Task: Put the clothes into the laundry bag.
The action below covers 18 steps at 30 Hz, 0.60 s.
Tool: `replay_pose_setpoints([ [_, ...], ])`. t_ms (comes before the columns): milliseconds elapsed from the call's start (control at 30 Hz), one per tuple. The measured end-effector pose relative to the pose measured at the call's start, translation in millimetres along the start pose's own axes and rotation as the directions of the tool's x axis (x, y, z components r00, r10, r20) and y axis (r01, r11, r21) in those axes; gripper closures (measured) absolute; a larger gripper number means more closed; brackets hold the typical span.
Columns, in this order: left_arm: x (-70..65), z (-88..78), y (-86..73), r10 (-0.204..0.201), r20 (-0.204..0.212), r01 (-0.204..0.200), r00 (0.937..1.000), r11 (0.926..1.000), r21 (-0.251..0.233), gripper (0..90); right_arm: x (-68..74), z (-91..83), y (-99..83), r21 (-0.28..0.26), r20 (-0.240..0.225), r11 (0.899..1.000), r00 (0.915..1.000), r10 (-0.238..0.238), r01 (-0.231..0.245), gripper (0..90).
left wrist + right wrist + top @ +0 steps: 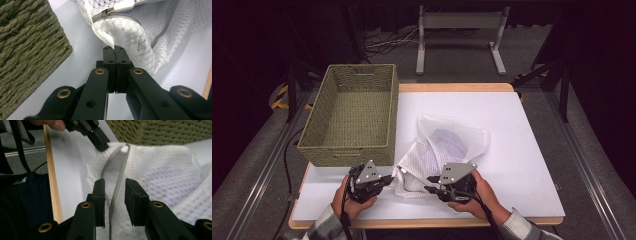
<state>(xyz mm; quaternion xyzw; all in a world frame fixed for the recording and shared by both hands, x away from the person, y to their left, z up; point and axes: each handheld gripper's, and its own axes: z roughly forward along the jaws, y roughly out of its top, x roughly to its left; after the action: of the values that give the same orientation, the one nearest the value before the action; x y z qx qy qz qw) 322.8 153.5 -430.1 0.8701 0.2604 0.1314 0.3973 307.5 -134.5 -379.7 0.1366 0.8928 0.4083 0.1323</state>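
Left tool (114,50) pinching mesh bag (140,32); right tool (115,195) spread astride zipper strip (117,185), basket (352,115) beside

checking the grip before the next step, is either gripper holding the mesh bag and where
The left gripper is shut on the mesh bag, pinching its edge by the zipper end. The right gripper is open, the zipper strip loose between its jaws.

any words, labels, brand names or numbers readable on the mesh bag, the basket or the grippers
None: no text can be read in any view.
White mesh zip bag: no label or print shows.
Olive woven basket: plain weave, no tag.
Grey three-cornered plate on the right hand-held gripper: small dark marks, too small to read.
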Motion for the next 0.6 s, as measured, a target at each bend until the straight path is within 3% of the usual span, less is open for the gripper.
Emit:
replay_pose_setpoints([
  [200, 0.0, -3.0, -2.6, -0.007, 0.009, 0.007, 0.9999, 0.9999, -0.014, 89.2, -1.4, 13.0, 18.4, -0.012, -0.001, 1.0, 1.0, -0.002, 0.002, 73.8],
  [600, -7.2, -7.5, -1.4, 0.035, 0.028, -0.034, 0.999, 0.9991, -0.024, 89.2, -5.7, 41.7, 47.9, 0.019, -0.006, 1.0, 0.9999, 0.013, -0.013, 73.5],
])
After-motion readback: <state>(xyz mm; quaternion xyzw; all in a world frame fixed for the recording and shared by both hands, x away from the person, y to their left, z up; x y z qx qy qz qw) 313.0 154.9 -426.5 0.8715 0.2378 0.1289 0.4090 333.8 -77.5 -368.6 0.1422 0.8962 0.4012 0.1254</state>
